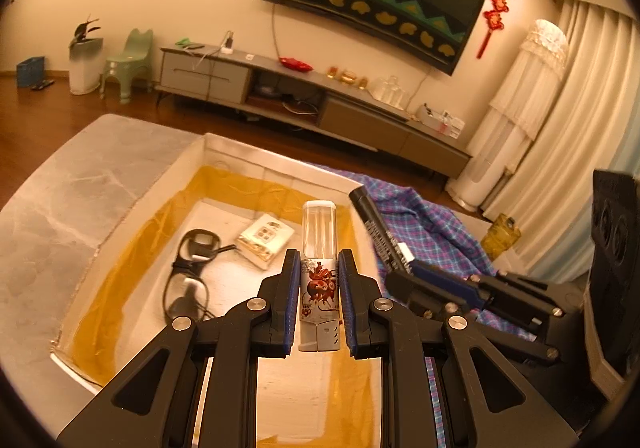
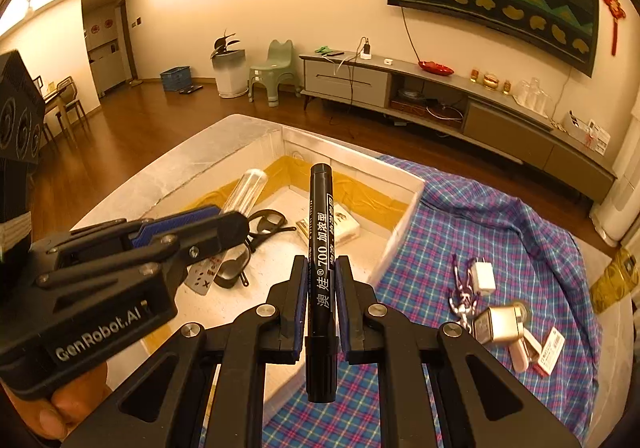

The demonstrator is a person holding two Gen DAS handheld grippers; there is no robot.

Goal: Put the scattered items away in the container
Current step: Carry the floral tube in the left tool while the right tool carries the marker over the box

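Note:
My left gripper [image 1: 319, 272] is shut on a clear-capped tube with a red printed label [image 1: 319, 248] and holds it above the white foam box [image 1: 256, 155]. My right gripper [image 2: 322, 274] is shut on a black marker pen [image 2: 320, 248], held over the box's near right edge [image 2: 400, 232]. The box has a yellow lining and holds black glasses [image 1: 192, 272] and a small white packet [image 1: 264, 238]. On the plaid cloth [image 2: 460, 215] lie a white charger plug [image 2: 482, 276], a metal keyring figure [image 2: 460, 296], a gold padlock [image 2: 500, 324] and a small white carton [image 2: 550, 352].
The box and cloth lie on a grey marble table [image 1: 60, 199]. A yellow patterned item [image 1: 500, 236] sits at the cloth's far right. Beyond are a TV cabinet [image 2: 440, 95], a green stool [image 2: 272, 75] and wooden floor.

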